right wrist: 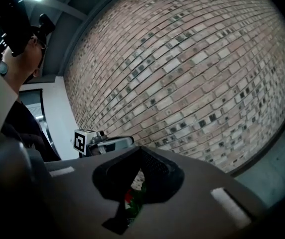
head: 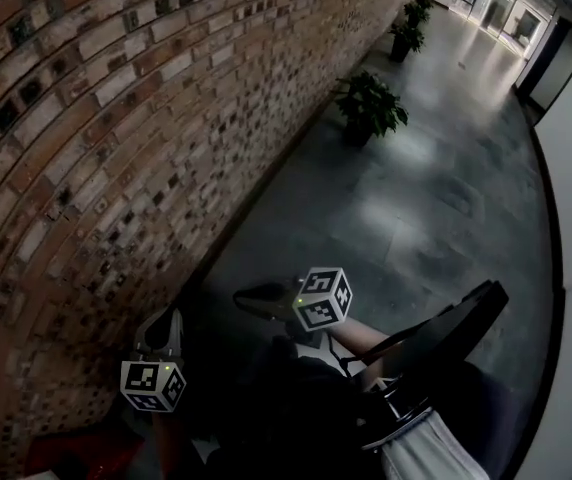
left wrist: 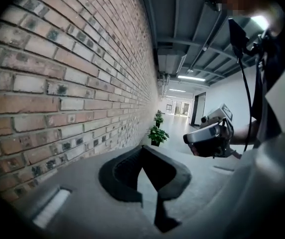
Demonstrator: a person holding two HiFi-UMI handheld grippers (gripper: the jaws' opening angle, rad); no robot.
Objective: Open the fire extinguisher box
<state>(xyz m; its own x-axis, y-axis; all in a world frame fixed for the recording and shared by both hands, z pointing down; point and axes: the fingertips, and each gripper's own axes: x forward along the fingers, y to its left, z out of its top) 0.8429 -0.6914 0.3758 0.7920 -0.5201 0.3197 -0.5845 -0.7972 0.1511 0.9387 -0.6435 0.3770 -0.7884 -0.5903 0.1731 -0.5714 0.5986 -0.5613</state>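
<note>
Posture first: the left claw (head: 169, 320), a grey plastic two-jaw tool carrying a white cube of black square markers, is held low at the lower left of the head view. It is close beside the wall and aimed a little below level along the corridor. The right claw (head: 249, 296), of the same build, sits just to its right with a bare forearm (head: 361, 343) behind it, and it faces the brickwork. In each claw's own view the black ribbed pads meet at the tips. Both claws are clenched on nothing, with only a narrow slit showing below the tips.

The long brick wall (head: 116, 118) is rough and matt, with red-brown and pale bricks in staggered courses and some dark recessed faces. The floor of large grey stone slabs (head: 436, 198) is smooth and glossy with pale reflections. A leafy green plant in a dark pot (head: 369, 106) stands at the wall's foot, and more plants stand farther down the corridor.

A dull red patch (head: 76, 458) lies in the dim lower left corner of the head view, at the wall's foot below the left claw. It is too dark to tell whether this is the fire extinguisher box.
</note>
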